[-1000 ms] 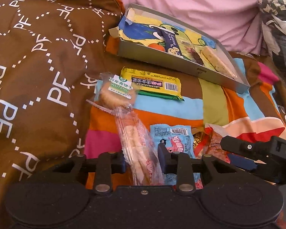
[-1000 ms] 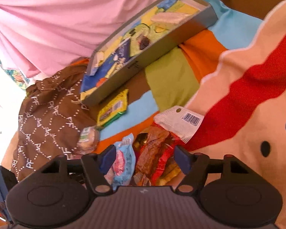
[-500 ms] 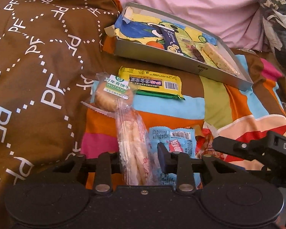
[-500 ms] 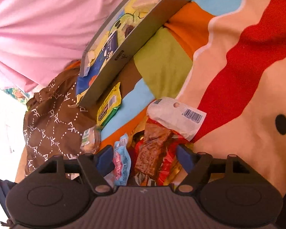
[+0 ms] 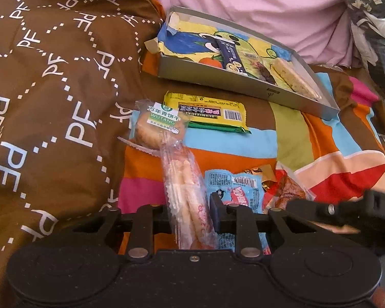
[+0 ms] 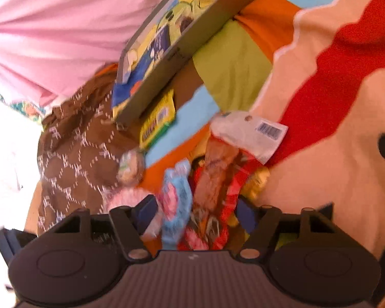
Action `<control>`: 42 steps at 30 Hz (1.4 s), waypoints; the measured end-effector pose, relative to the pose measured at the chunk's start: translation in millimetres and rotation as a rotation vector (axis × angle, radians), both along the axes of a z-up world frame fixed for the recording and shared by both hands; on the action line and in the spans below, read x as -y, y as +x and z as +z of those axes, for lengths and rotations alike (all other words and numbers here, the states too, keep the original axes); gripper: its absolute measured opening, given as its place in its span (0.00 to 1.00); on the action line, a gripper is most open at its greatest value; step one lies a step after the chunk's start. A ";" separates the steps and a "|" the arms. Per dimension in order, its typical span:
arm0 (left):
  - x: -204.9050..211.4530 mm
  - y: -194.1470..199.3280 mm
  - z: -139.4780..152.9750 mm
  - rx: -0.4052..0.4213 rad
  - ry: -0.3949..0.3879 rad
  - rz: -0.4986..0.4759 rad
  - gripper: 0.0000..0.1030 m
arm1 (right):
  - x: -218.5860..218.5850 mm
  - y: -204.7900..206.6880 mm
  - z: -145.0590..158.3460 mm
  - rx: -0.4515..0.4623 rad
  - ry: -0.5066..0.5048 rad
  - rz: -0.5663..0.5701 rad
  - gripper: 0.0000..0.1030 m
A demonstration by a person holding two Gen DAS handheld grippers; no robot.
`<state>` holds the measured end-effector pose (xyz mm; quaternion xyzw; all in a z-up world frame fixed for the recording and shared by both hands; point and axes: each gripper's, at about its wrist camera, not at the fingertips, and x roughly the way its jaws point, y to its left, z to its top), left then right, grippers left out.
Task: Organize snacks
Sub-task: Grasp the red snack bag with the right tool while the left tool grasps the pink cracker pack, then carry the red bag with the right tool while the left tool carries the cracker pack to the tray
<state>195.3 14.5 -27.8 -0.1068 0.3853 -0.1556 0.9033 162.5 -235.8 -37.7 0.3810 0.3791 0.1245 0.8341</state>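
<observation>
A long clear packet of pale biscuit sticks (image 5: 182, 179) stands between the fingers of my left gripper (image 5: 190, 213), which is shut on it. Its far end overlaps a round biscuit packet (image 5: 157, 128). Beyond lie a yellow packet (image 5: 210, 113) and a grey shallow box (image 5: 243, 82) holding several snacks. My right gripper (image 6: 196, 213) is open, its fingers straddling a heap with a blue packet (image 6: 177, 195) and a red-brown packet (image 6: 215, 177). A white barcoded packet (image 6: 246, 133) lies just past the heap. The right wrist view is blurred.
Everything rests on a striped colourful bedsheet (image 5: 290, 138). A brown patterned blanket (image 5: 51, 89) rises on the left, a pink cloth (image 5: 269, 5) lies behind the box, and bags (image 5: 372, 25) are piled at the far right. The right gripper's body (image 5: 346, 210) sits close beside my left one.
My right gripper has come down closer onto the snack heap, still open. My left gripper has shifted slightly, keeping the clear packet between its fingers.
</observation>
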 end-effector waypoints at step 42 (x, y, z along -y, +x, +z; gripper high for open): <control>-12.4 -20.2 6.6 -0.005 -0.062 0.029 0.20 | -18.6 -2.1 22.7 0.051 -0.203 -0.027 0.18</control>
